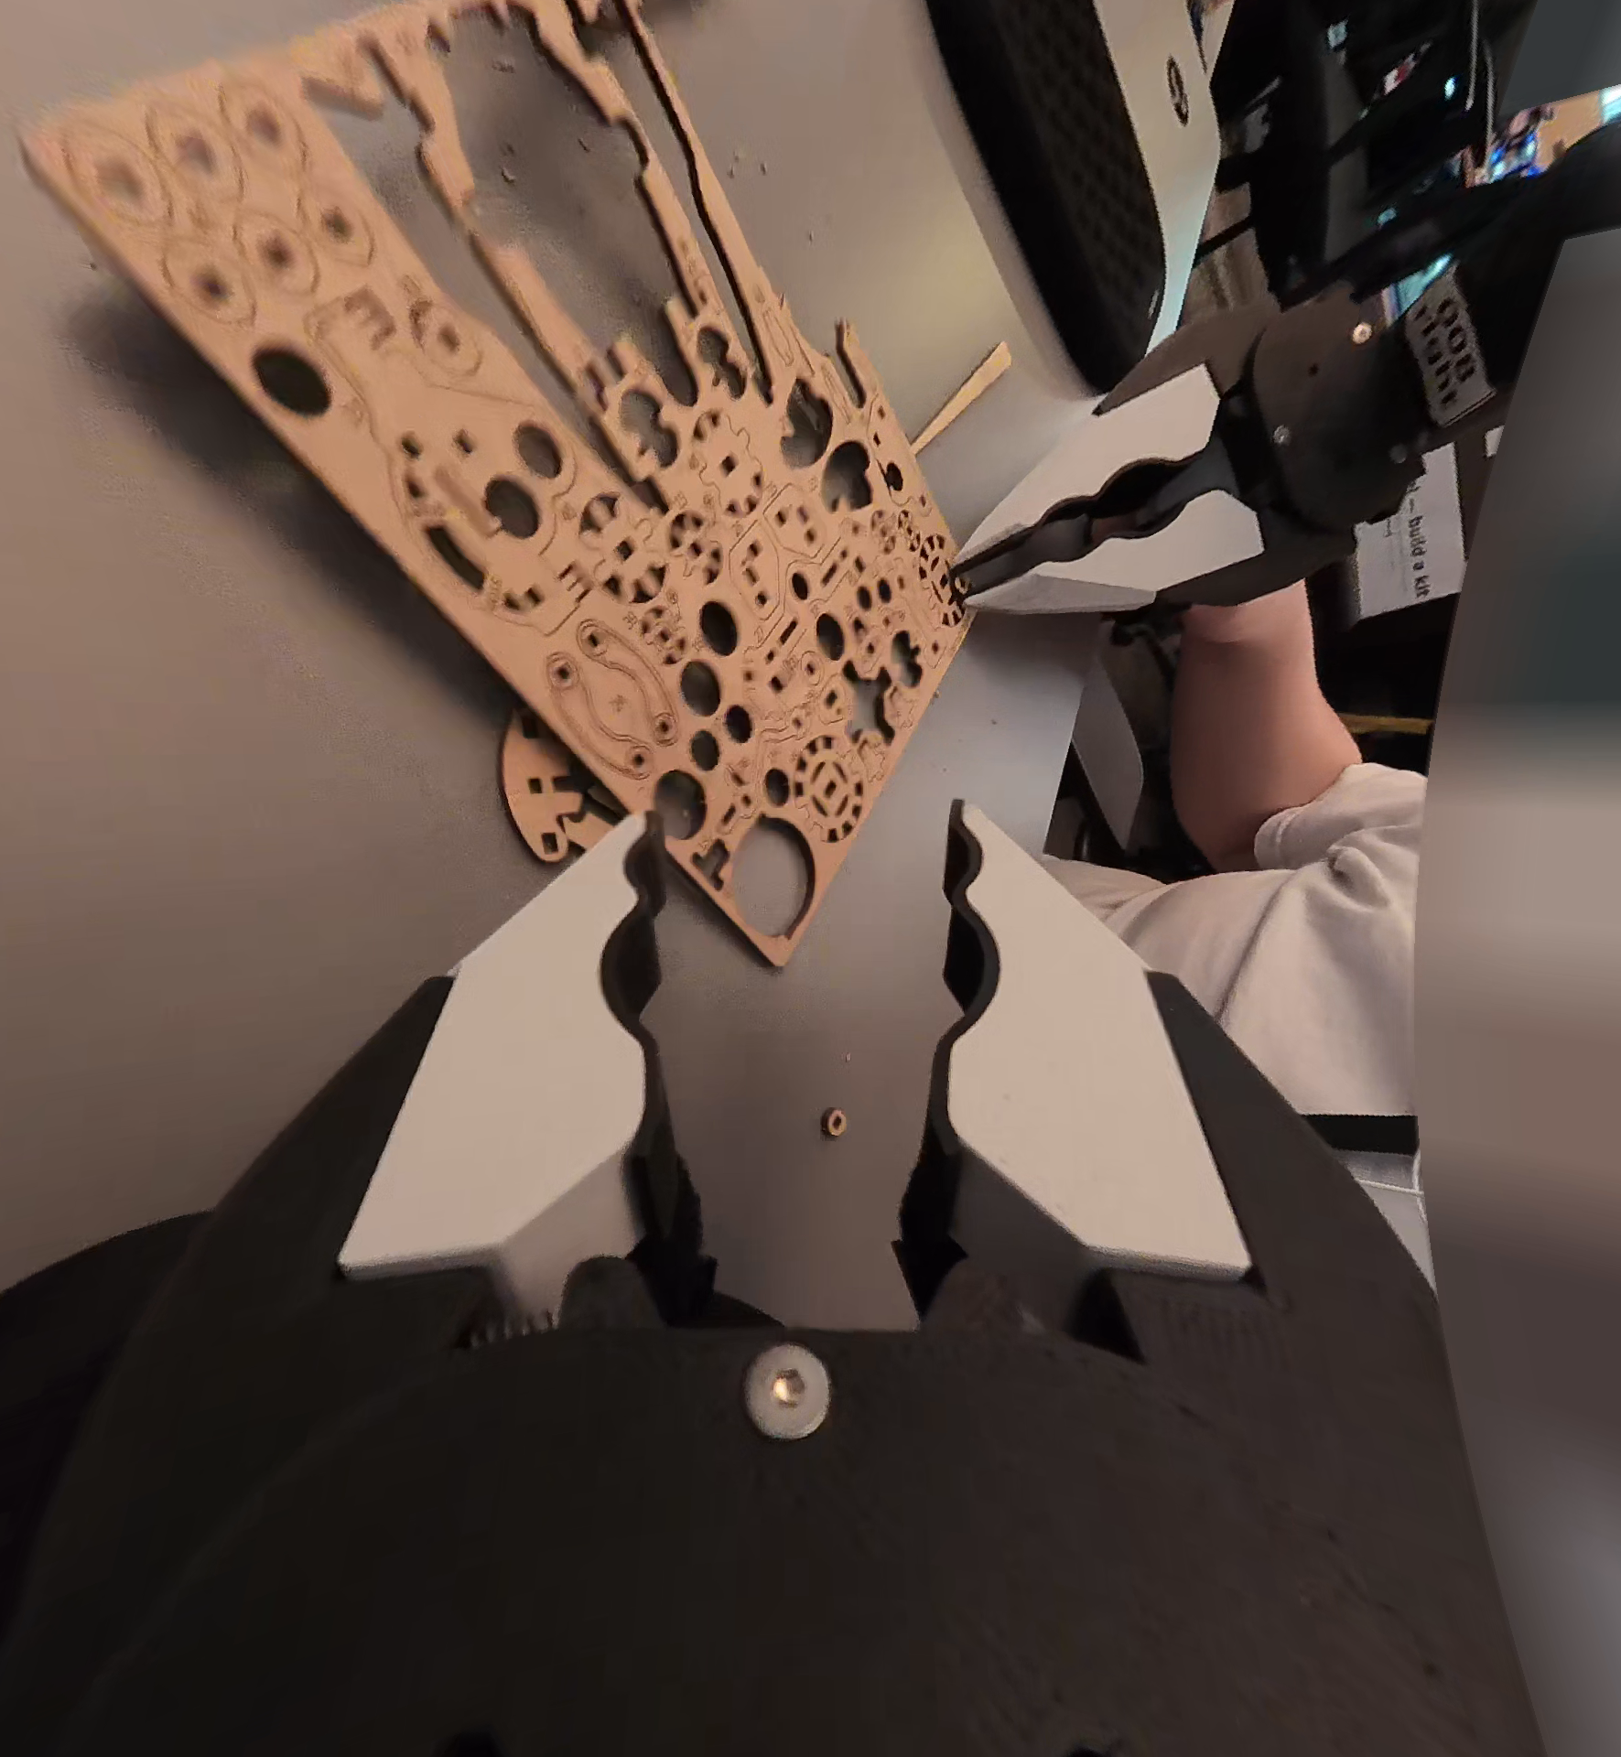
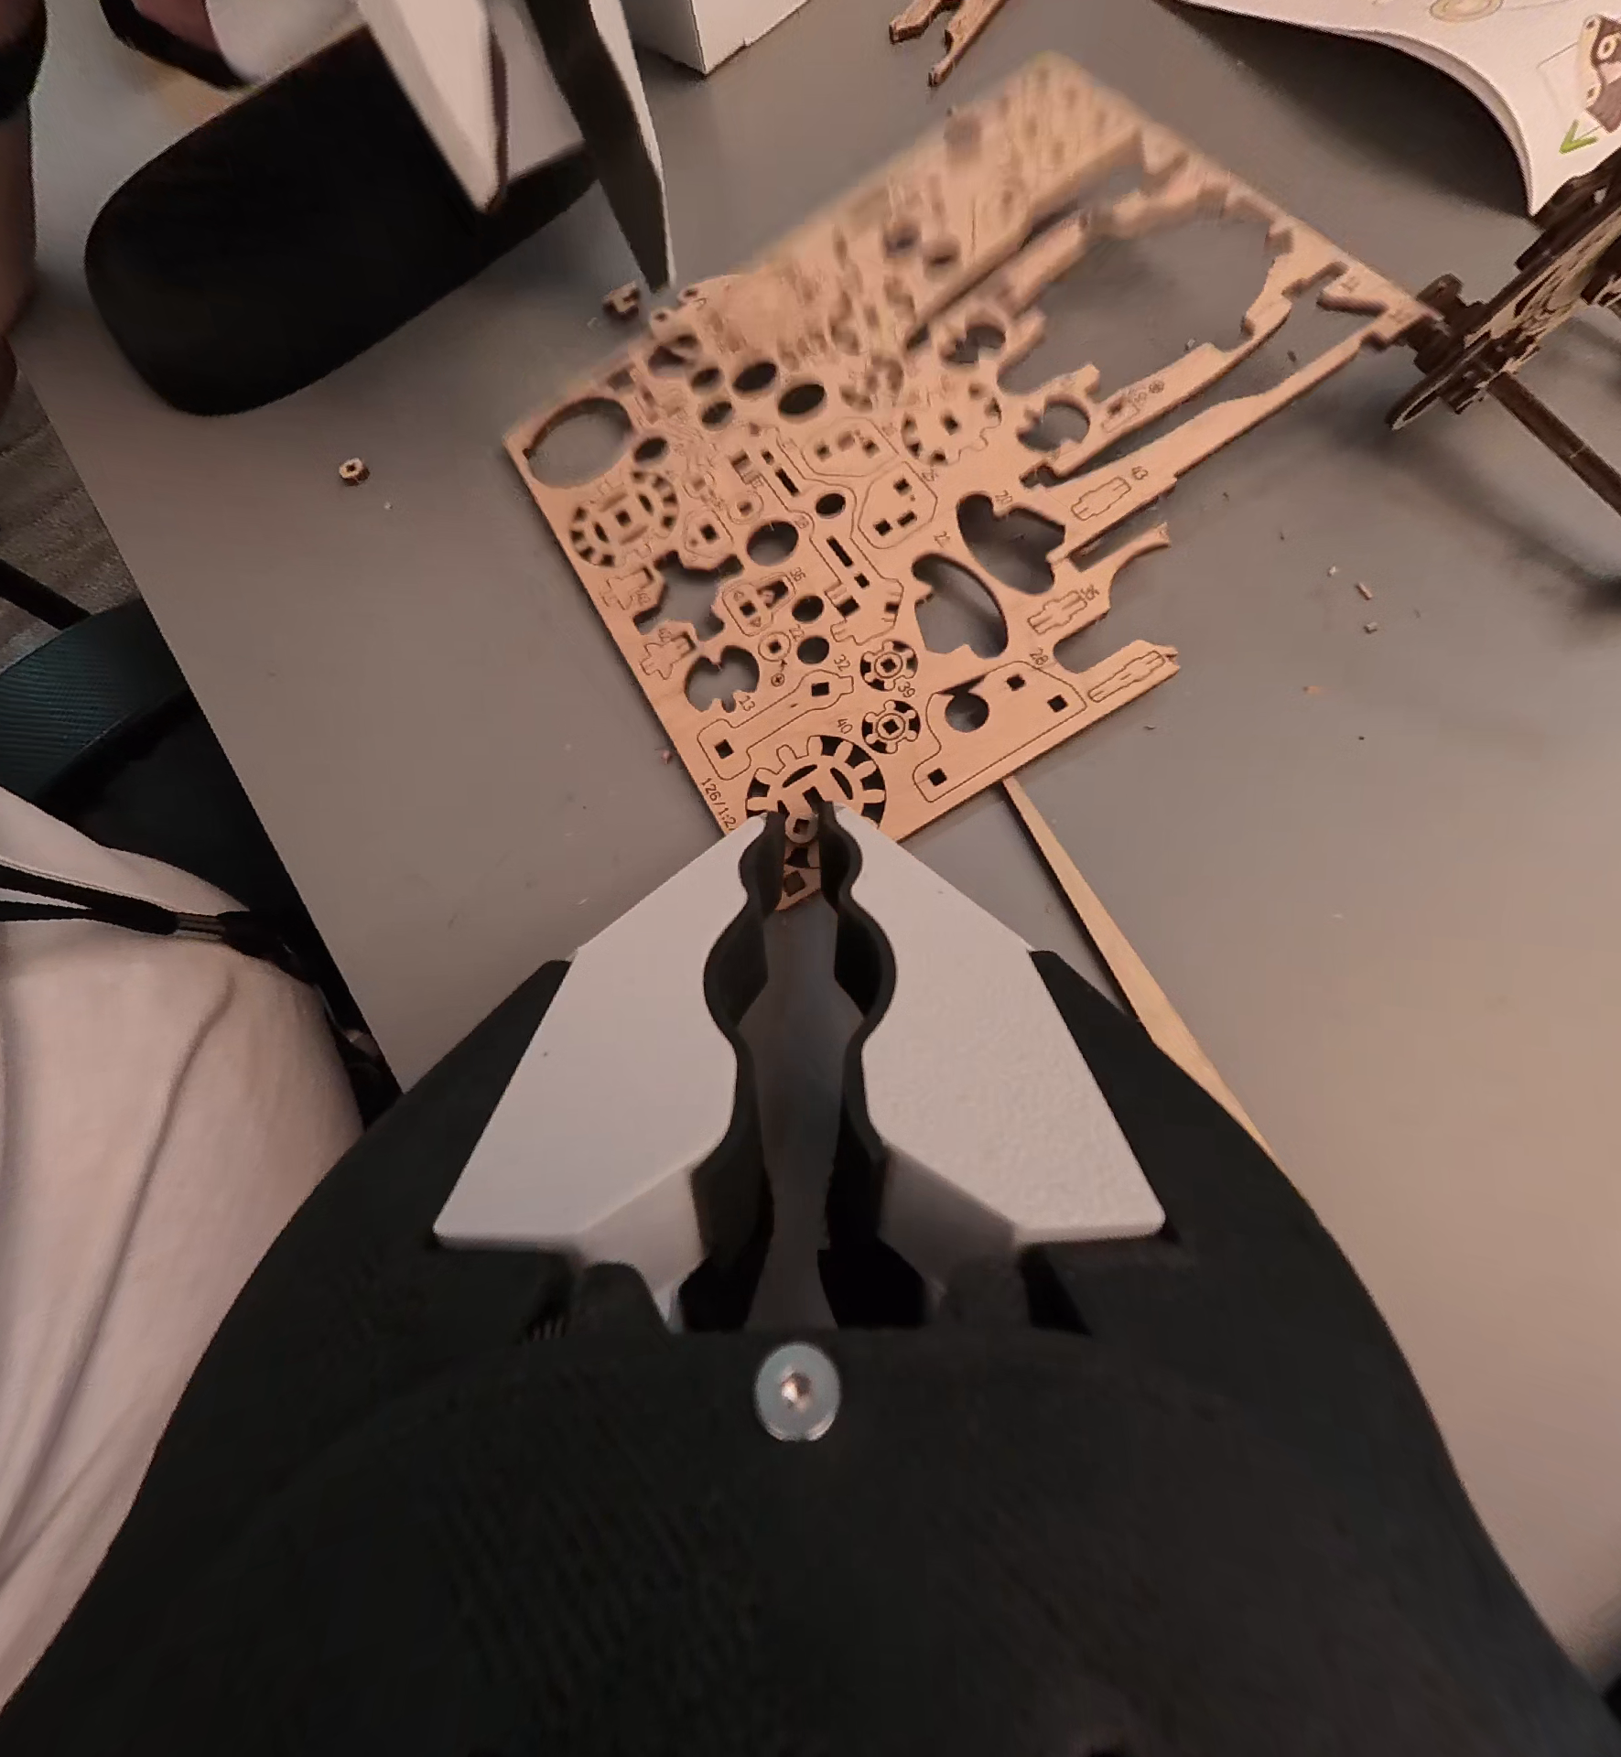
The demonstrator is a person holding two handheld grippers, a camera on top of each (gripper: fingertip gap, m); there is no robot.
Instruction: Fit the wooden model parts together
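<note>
A laser-cut wooden parts sheet (image 1: pixel 464 456) lies flat on the grey table, also in the right wrist view (image 2: pixel 882 532). My right gripper (image 2: pixel 801 820) is shut on a gear wheel (image 2: pixel 849 770) in the sheet's near corner, pinching its centre. The left wrist view shows it (image 1: pixel 963 582) at the sheet's right edge. My left gripper (image 1: pixel 806 822) is open and empty, with the sheet's near corner between its fingertips and its left fingertip (image 1: pixel 649 837) at the sheet's edge. It shows at the top of the right wrist view (image 2: pixel 597 143).
A partly built dark wooden model (image 2: pixel 1538 285) stands at the far right beside an open booklet (image 2: pixel 1415 86). A thin wooden stick (image 2: pixel 1101 913), a tiny wooden ring (image 2: pixel 351 469) and a loose toothed piece (image 1: pixel 540 799) under the sheet lie on the table. A black rounded object (image 2: pixel 264 276) sits far left. Spacing between my two grippers at the tips: around 15 cm.
</note>
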